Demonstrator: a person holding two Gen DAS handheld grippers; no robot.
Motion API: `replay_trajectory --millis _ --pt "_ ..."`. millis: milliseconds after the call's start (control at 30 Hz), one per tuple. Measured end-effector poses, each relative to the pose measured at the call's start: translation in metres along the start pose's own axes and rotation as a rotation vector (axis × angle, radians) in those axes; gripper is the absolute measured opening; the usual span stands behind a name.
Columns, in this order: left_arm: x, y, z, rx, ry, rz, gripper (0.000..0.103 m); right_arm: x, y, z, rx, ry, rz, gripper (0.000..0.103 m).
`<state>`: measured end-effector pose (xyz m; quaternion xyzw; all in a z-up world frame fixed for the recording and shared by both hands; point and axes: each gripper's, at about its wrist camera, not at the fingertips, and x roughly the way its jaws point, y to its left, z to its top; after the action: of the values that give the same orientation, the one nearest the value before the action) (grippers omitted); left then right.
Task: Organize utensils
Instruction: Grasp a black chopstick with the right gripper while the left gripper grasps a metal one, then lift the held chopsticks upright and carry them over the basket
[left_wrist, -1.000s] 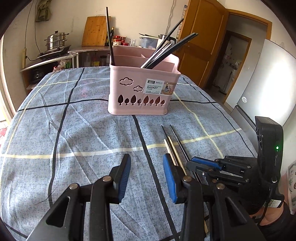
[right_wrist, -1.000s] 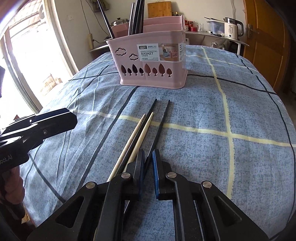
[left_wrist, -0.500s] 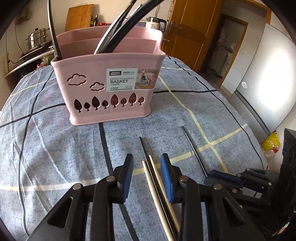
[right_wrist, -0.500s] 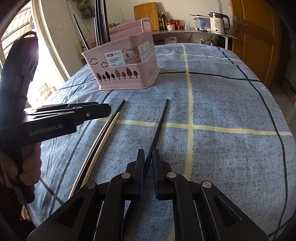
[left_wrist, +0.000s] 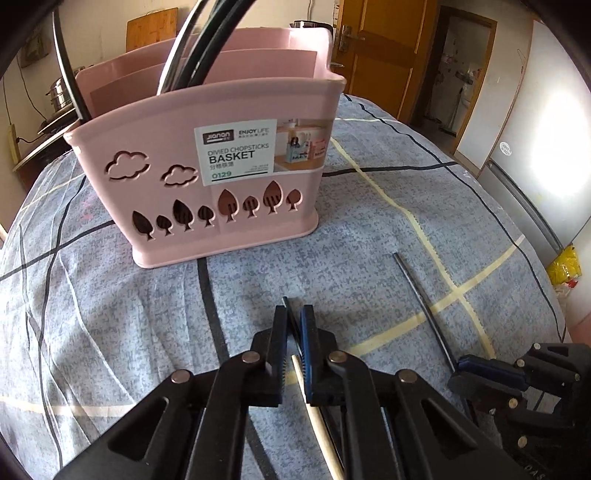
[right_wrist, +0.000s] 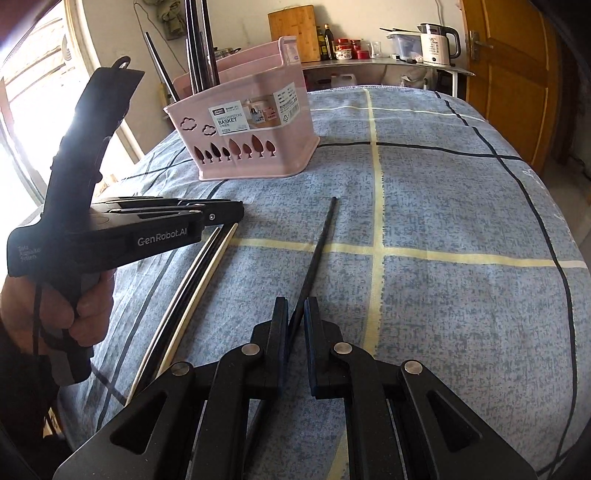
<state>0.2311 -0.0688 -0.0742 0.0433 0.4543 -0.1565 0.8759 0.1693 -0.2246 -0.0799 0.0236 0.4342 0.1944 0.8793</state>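
While both grippers sit low over the tablecloth (right_wrist: 461, 192), the scene reads as follows:

Left gripper (left_wrist: 294, 317): jaws drawn together on a thin dark chopstick (left_wrist: 290, 308) whose tip pokes out just past the pads; a pale wooden chopstick (left_wrist: 314, 410) runs back under the right-hand jaw, and I cannot tell whether it is pinched too.

Right gripper (right_wrist: 295, 314): clamped on a separate black chopstick (right_wrist: 321, 243), which lies flat on the cloth and points toward the basket.

Basket (left_wrist: 229, 221): pink, divided, upright on the cloth, well beyond both grippers, with several dark chopsticks already leaning in its compartments.

Done so far: judging by what stands in the basket, part of the sorting is finished.

Left to do: at least four chopsticks are not yet in the basket, two pale and two black. Nothing looks lifted clear of the cloth, so I judge each hand is at the grasp stage.

Left view only: the tip between the left pads, the basket's label, and the right gripper at the lower right edge.

Right view only: the bundle of pale and dark chopsticks (right_wrist: 195, 284) curving back under the left tool, a second pale one among them, and the person's hand (right_wrist: 70, 310) gripping that tool's handle.
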Motion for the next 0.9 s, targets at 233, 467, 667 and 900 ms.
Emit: replay_trajectory --millis 233,467,667,900 --pt "-0.018 0.043 -0.015 -0.019 0.004 0.059 0.007 -0.001 -0.001 0.0 0.002 0.003 0.0 0.009" --pt "-0.028 0.072 -0.022 -0.061 0.008 0.059 0.008 0.004 -0.001 0.015 -0.013 0.01 -0.062 0.011" --pt "-0.02 0.062 -0.015 -0.047 0.013 0.072 0.008 0.022 -0.006 0.044 -0.026 0.04 -0.113 0.012" --pt "-0.018 0.059 -0.015 -0.049 0.005 0.082 0.008 0.043 -0.01 0.065 -0.018 0.074 -0.135 0.012"
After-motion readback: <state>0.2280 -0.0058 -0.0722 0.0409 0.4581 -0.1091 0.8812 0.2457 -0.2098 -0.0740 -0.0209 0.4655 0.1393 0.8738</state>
